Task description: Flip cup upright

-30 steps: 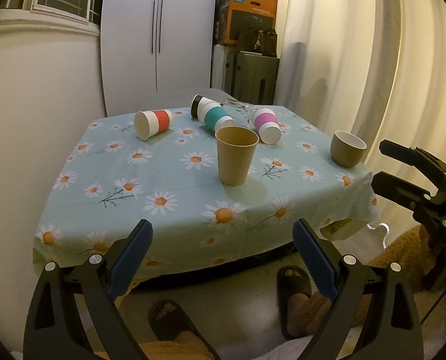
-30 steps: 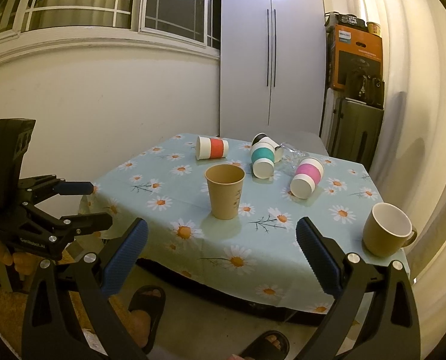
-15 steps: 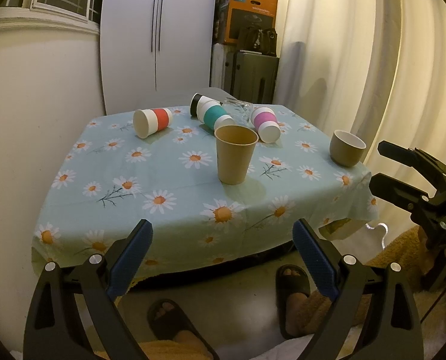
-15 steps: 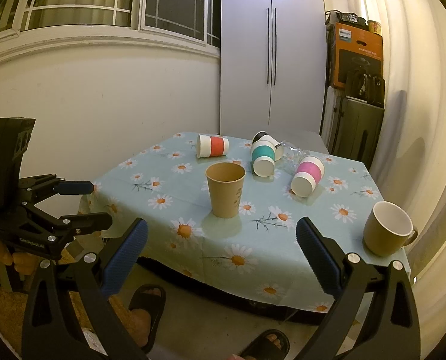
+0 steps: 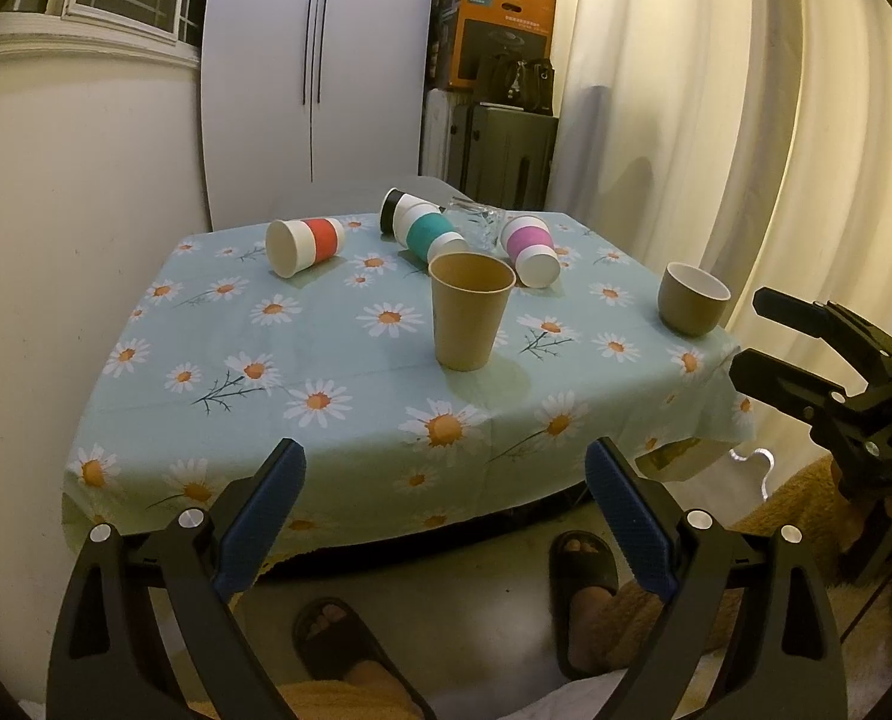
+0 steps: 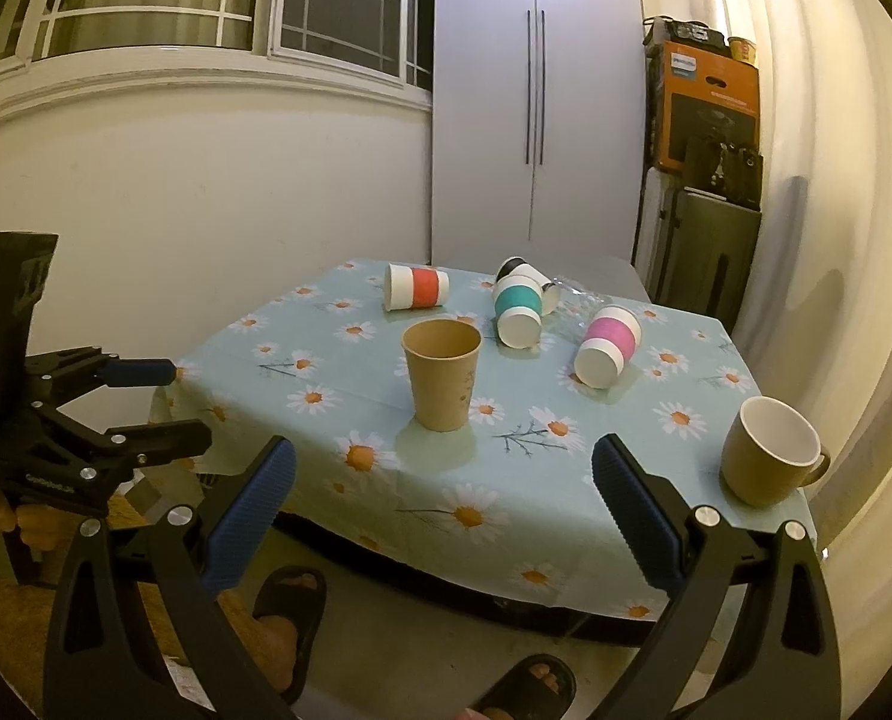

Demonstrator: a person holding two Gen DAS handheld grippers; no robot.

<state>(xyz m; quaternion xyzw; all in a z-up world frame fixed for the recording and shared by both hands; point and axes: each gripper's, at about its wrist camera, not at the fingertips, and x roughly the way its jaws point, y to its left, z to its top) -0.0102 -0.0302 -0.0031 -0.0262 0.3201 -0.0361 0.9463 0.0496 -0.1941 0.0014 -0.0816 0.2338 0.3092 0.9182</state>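
Observation:
A brown paper cup (image 5: 471, 313) (image 6: 441, 374) stands upright mid-table. Cups lie on their sides behind it: red-banded (image 5: 305, 245) (image 6: 417, 286), teal-banded (image 5: 429, 234) (image 6: 517, 308), pink-banded (image 5: 530, 250) (image 6: 607, 346), and a black-banded one (image 5: 393, 209) at the back. A clear glass (image 5: 474, 224) lies among them. My left gripper (image 5: 446, 516) is open and empty, off the table's near edge. My right gripper (image 6: 443, 507) is open and empty, also short of the table; it shows in the left wrist view (image 5: 805, 348).
A tan mug (image 5: 691, 298) (image 6: 769, 459) stands upright at the table's right corner. The daisy tablecloth (image 5: 338, 372) overhangs the edges. A white cabinet (image 6: 529, 102), boxes (image 5: 493, 30) and curtains (image 5: 715, 120) stand behind. Sandalled feet (image 5: 583, 564) are below.
Both grippers have barely shifted; the table sits very slightly farther away in the left view. No cup has moved.

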